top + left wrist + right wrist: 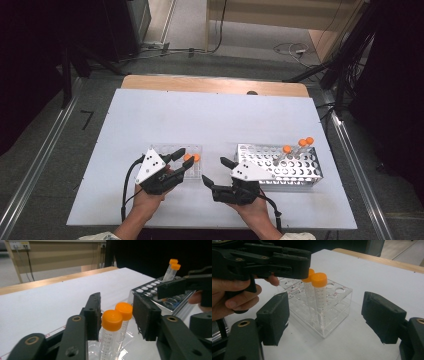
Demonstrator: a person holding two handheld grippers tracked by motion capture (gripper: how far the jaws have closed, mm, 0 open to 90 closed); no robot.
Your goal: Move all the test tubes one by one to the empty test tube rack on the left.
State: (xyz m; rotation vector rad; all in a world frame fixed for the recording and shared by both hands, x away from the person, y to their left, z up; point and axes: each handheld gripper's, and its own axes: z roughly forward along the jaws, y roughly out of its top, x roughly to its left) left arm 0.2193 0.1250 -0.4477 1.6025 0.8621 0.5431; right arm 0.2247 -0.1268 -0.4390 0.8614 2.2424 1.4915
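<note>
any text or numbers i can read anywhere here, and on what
None can be read.
Nearer orange-capped tube in the clear rack: printed graduation marks and digits, too small and blurred to read.
Clear rack top: small red marks by the holes, blurred.
Left claw frames the same two tubes; the scale there is also unreadable.
Metal rack and its tubes: no legible print.
</note>
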